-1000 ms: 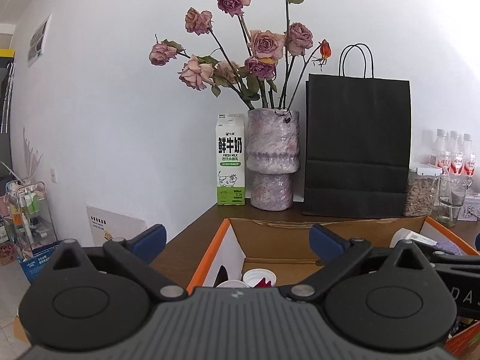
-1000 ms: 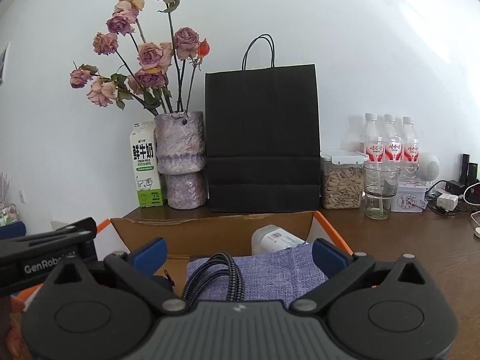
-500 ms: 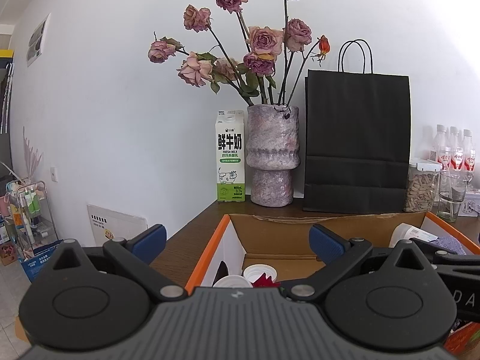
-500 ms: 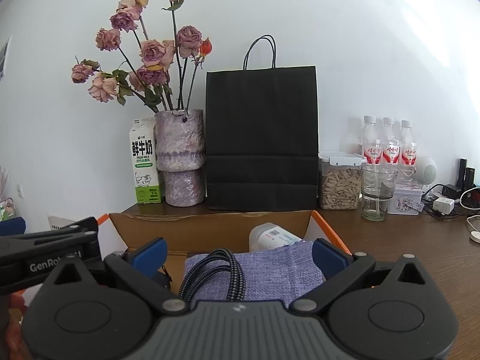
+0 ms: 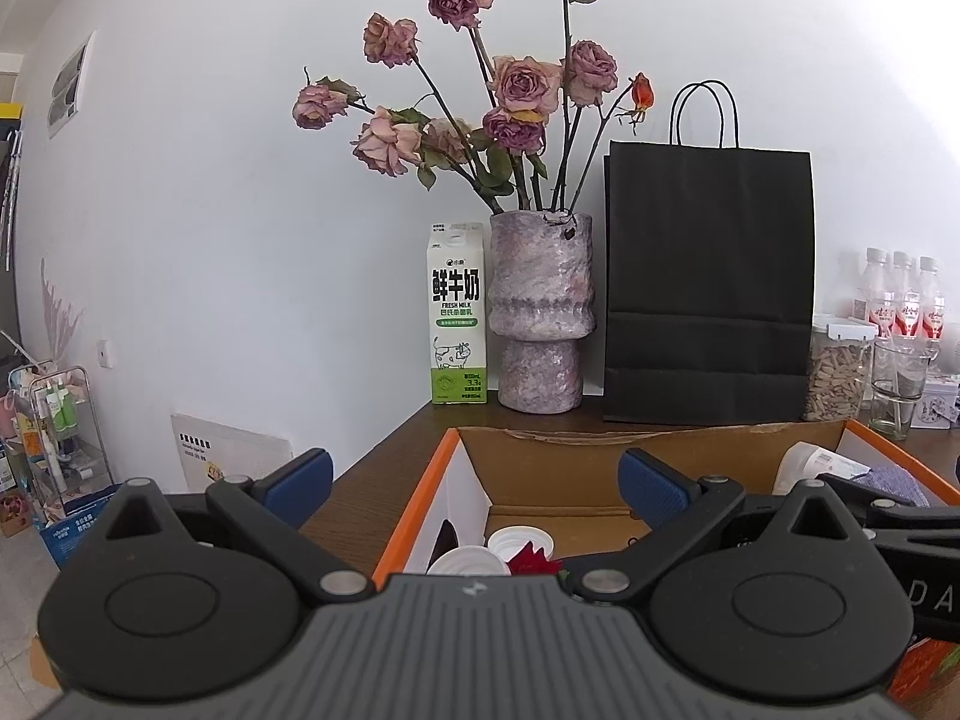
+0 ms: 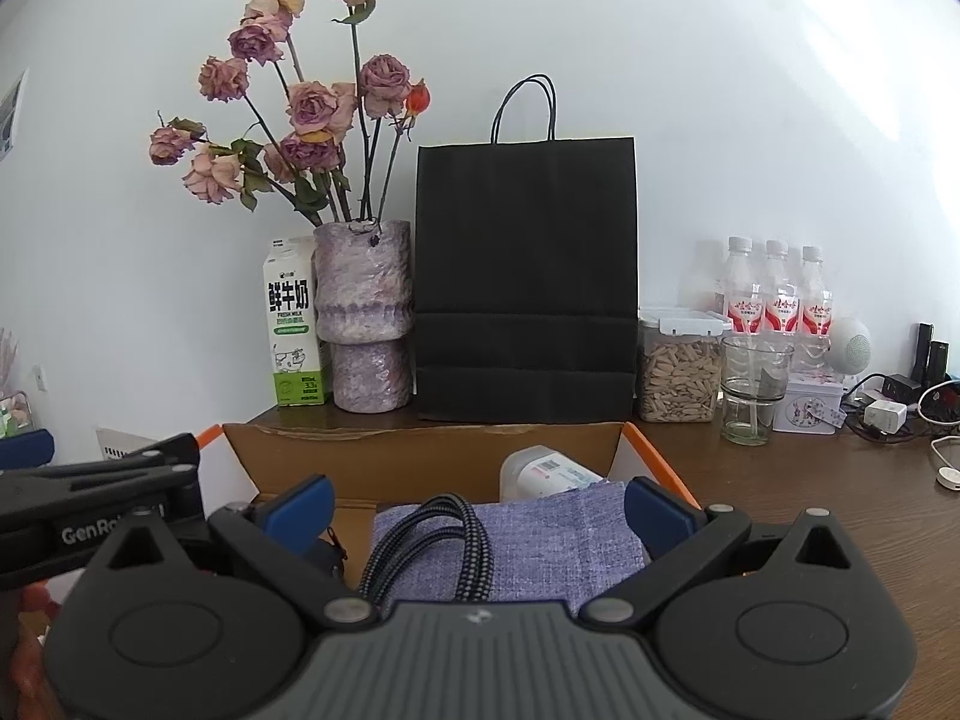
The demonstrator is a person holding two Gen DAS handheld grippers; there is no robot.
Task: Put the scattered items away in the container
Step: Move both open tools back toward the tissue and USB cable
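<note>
An open cardboard box (image 5: 540, 462) with orange edges stands on the brown table; it also shows in the right wrist view (image 6: 420, 456). Inside lie white caps (image 5: 516, 540), a red item (image 5: 531, 561), a white bottle (image 6: 546, 471), and a purple cloth pouch (image 6: 540, 534) with a braided handle (image 6: 462, 534). My left gripper (image 5: 474, 480) is open and empty above the box's left side. My right gripper (image 6: 477, 501) is open and empty above the pouch.
At the back stand a milk carton (image 5: 456, 318), a vase of dried roses (image 5: 537, 312), a black paper bag (image 5: 708, 282), a seed jar (image 6: 681, 366), a glass (image 6: 753, 387), bottles (image 6: 774, 294). Cables (image 6: 936, 414) lie at the right.
Both grippers have risen and tilted slightly, so the box contents sit lower in view. Both stay open and empty.
</note>
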